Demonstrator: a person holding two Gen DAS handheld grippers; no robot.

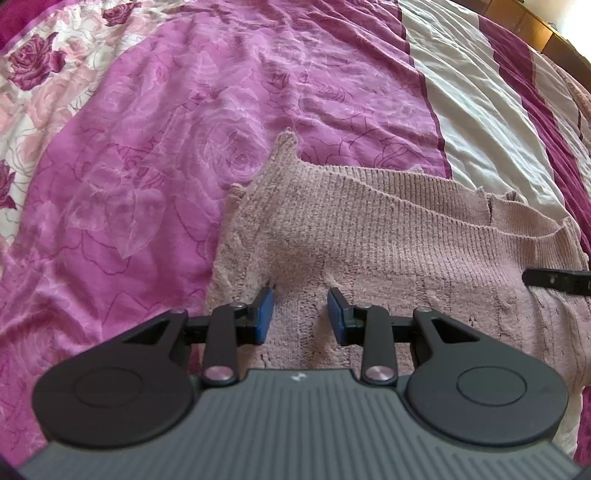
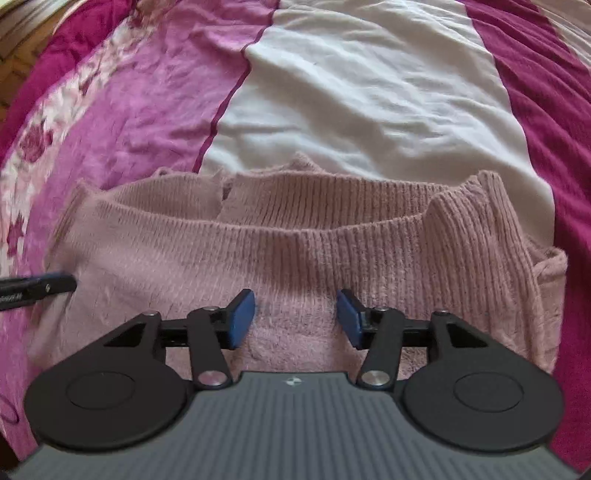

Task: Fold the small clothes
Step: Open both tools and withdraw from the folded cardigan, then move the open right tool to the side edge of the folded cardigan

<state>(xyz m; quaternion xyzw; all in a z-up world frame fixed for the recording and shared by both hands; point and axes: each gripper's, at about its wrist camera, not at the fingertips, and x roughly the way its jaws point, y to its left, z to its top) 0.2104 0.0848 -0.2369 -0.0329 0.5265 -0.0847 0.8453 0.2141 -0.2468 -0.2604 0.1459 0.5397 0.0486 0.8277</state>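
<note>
A pale pink knitted garment [image 1: 369, 236] lies spread on the bed, its ribbed hem [image 2: 295, 206] towards the far side. My left gripper [image 1: 300, 295] points down over the garment's left part, blue pads apart, and the knit between them lies loose. My right gripper [image 2: 295, 295] hangs over the garment's middle-right, jaws wider apart, with a small ruffled patch of knit between the pads and nothing pinched. Each view catches the other gripper's finger: the right one [image 1: 554, 280] at the right edge, the left one [image 2: 55, 284] at the left edge, both low on the cloth.
The garment rests on a wrinkled bedspread with purple rose print [image 1: 147, 147], a white band [image 2: 369, 92] and magenta stripes [image 2: 535, 110]. Wooden furniture [image 1: 535, 22] shows beyond the bed's far edge.
</note>
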